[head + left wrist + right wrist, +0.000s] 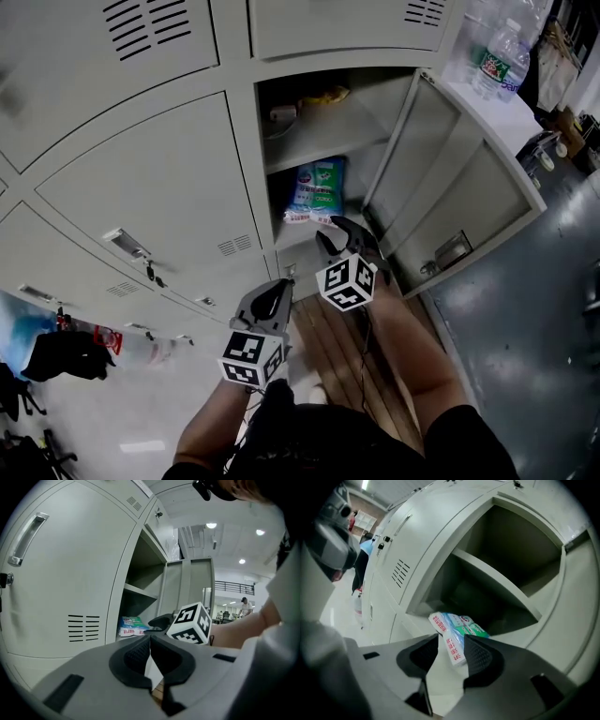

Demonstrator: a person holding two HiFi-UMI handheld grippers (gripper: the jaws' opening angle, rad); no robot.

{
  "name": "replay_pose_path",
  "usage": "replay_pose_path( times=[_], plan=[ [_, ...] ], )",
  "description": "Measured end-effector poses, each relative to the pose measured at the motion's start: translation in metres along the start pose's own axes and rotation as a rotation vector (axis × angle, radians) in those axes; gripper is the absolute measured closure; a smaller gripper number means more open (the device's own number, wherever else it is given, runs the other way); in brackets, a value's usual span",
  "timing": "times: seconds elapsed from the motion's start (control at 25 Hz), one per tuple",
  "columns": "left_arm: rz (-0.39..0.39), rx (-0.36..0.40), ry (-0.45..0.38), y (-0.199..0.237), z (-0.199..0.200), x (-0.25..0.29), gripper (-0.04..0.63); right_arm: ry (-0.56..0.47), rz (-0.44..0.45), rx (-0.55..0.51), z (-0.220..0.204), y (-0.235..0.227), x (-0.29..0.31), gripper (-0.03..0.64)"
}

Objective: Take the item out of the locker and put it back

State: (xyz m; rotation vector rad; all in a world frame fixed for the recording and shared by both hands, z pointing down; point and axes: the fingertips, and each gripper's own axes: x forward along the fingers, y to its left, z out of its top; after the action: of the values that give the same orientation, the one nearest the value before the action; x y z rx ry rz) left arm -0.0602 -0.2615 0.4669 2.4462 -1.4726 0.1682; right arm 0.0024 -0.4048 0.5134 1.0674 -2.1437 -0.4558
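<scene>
Well, everything sits around the open locker (246,159), whose door (459,187) swings out to its right. The packet (316,190), blue and green with a white, red-printed edge, lies in the locker's lower compartment, just under the shelf (319,141), with one end poking out over the front lip.

From the head view the right gripper (339,234) is up at that lip, but the contact is hard to read there. The right gripper view settles it: the right gripper (451,641) has its jaws spread apart, and the packet's (457,632) printed end lies between them, close to the right-hand pad, with a clear gap to the other pad. It is released, not squeezed.

The left gripper (272,295) hangs lower, below and left of the locker's opening. Its own view shows the left gripper (150,639) clenched, tips meeting, nothing between them. That view also catches the packet (131,625) side-on inside the locker and the right gripper's marker cube (192,623) just outside it.

Only the head view shows bottles (497,61) on top of the locker.
</scene>
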Motion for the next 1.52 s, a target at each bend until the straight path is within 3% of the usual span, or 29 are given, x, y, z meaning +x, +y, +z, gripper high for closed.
replay_pose_path(
  times=[0.44, 0.88, 1.04, 1.2, 1.52],
  plan=[
    [-0.025, -0.003, 0.013, 0.017, 0.0, 0.007, 0.59, 0.128, -0.047, -0.154, -0.012, -0.006, 0.037, 0.396],
    [-0.027, -0.016, 0.019, 0.031, -0.001, 0.011, 0.589, 0.228, -0.019, -0.324, -0.011, -0.008, 0.064, 0.356],
    [-0.025, -0.02, 0.023, 0.035, -0.002, 0.014, 0.591, 0.246, 0.004, -0.34, -0.012, -0.006, 0.071, 0.416],
    [-0.023, -0.024, 0.028, 0.037, -0.003, 0.018, 0.589, 0.27, 0.025, -0.3, -0.013, -0.007, 0.078, 0.429],
    [-0.022, -0.028, 0.029, 0.037, -0.003, 0.024, 0.589, 0.244, -0.031, -0.333, -0.012, -0.006, 0.082, 0.469]
  ],
)
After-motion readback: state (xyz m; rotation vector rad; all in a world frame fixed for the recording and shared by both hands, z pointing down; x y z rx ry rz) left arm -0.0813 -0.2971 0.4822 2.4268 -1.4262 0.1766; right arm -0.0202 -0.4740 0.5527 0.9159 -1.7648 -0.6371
